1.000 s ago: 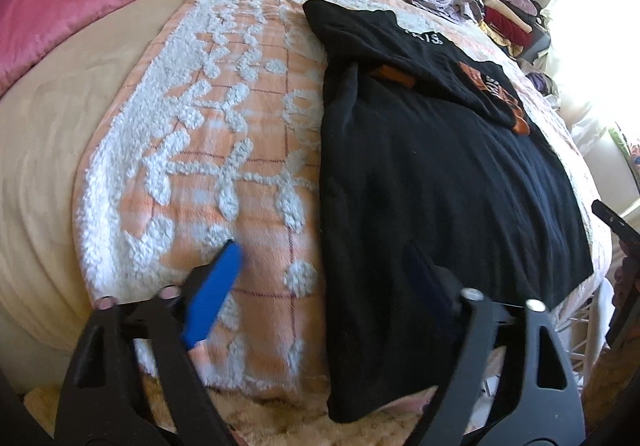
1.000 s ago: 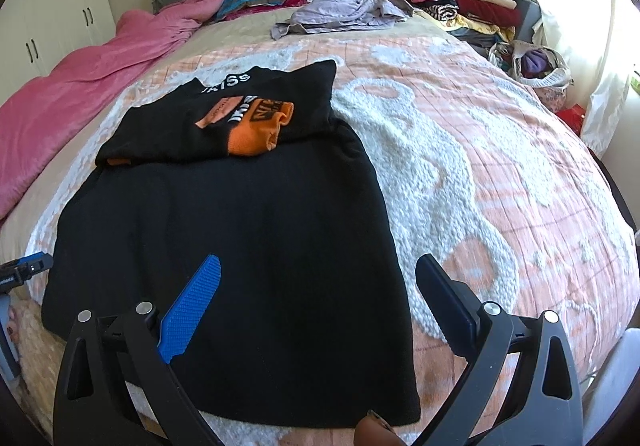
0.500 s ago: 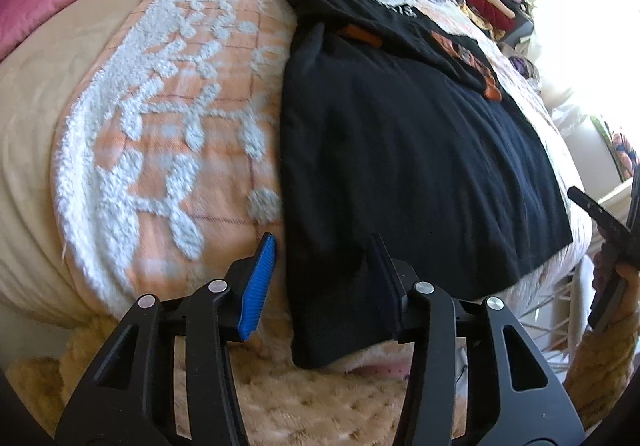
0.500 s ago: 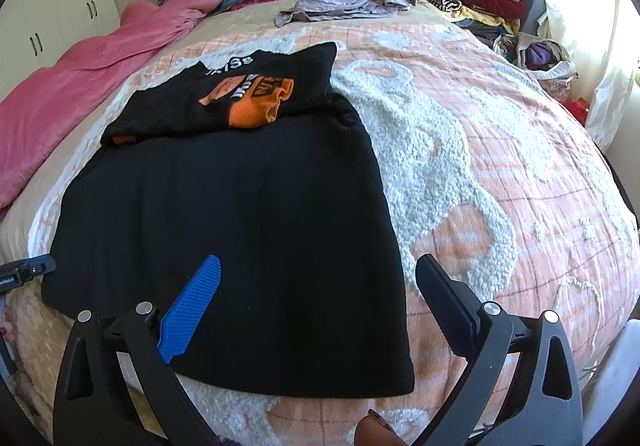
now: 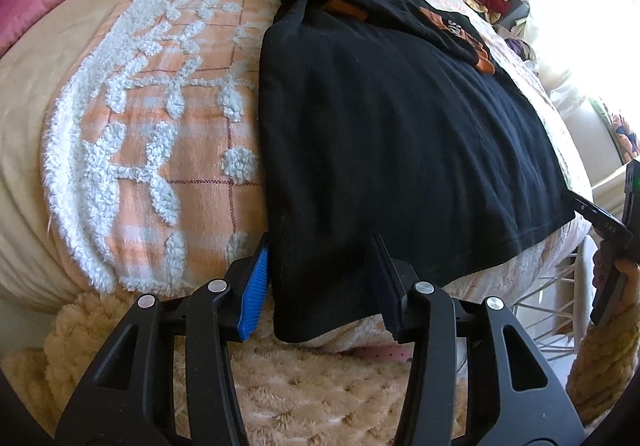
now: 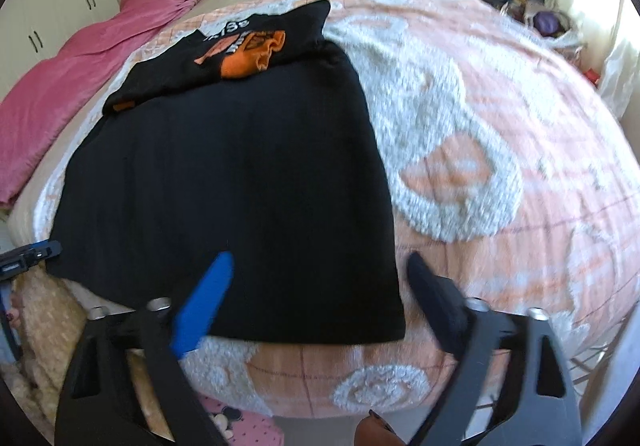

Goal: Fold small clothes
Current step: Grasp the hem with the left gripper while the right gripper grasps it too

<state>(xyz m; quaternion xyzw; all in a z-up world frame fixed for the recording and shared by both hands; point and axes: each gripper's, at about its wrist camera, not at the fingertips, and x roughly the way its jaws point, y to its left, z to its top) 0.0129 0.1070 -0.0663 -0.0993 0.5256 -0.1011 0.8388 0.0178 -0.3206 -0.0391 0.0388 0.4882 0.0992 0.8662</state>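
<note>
Black T-shirt (image 5: 392, 150) lies flat on the orange-and-white bedspread (image 5: 160, 118), top part folded down showing an orange print (image 6: 248, 54) at 12 o'clock. Left claw (image 5: 320, 278) is spread wide, straddling the shirt's near left hem corner. Right claw (image 6: 316, 298) gapes at the right hem corner, gripping nothing.

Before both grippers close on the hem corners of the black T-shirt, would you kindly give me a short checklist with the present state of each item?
1. Left gripper open, straddling the near-left hem corner of the black cotton T-shirt: ok.
2. Right gripper open, straddling the near-right corner: ok.
3. Shirt body flat on the peach-and-white tufted bedspread: ok.
4. Upper part with the orange print already folded down: ok.
5. Fingertips low enough to catch fabric: cannot tell.
</note>
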